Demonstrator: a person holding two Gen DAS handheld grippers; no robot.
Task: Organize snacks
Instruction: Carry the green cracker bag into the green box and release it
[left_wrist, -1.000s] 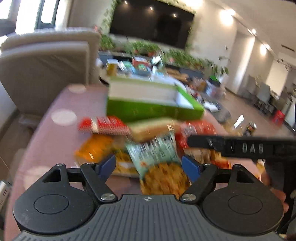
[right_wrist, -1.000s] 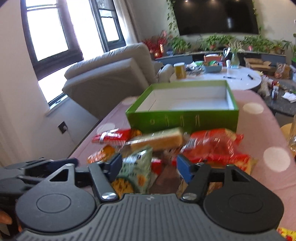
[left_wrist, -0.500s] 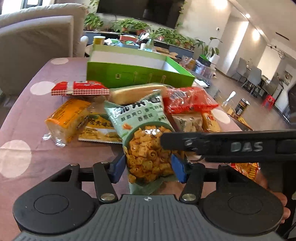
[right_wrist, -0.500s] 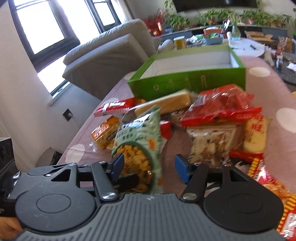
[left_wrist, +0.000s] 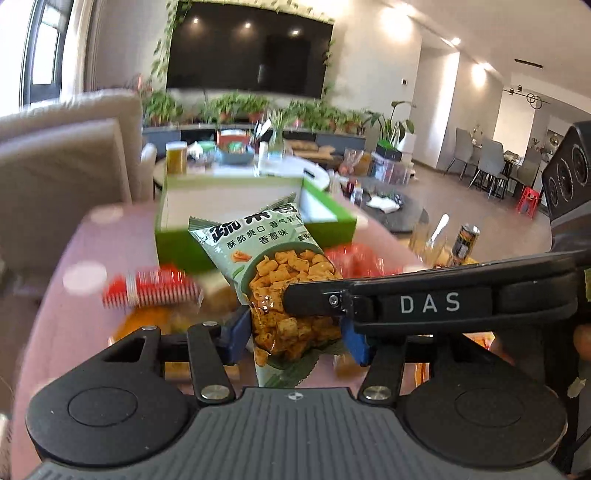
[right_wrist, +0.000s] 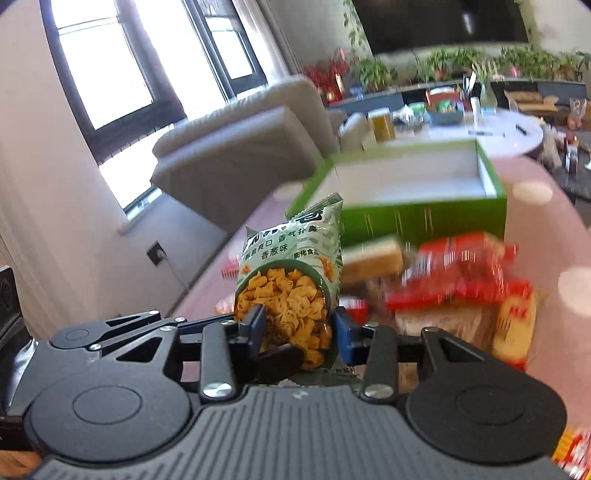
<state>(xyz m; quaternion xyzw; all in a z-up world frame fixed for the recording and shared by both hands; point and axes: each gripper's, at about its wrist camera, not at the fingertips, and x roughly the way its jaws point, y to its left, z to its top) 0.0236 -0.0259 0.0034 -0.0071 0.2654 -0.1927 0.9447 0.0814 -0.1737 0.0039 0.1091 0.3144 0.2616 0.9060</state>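
A pale green snack bag (left_wrist: 275, 273) printed with orange crisps is lifted off the pink table. My left gripper (left_wrist: 297, 336) is shut on its lower end. My right gripper (right_wrist: 299, 330) is shut on the same bag (right_wrist: 291, 280) from the other side; its black fingers (left_wrist: 325, 301) cross the left wrist view. The open green box (left_wrist: 229, 206) with a white inside stands behind on the table, also in the right wrist view (right_wrist: 417, 218). Other snack packs lie below: a red and white pack (left_wrist: 151, 291), a red bag (right_wrist: 454, 273) and a yellow loaf-like pack (right_wrist: 373, 260).
A pink tablecloth (right_wrist: 546, 236) with white dots covers the table. A grey sofa (right_wrist: 236, 155) stands to the left. A white round table (right_wrist: 491, 129) with clutter is behind the box. More packs lie at the right edge (right_wrist: 513, 325).
Both grippers have closed on the green snack bag and lifted it up from the pile; the views tilted up and the pile below blurs.
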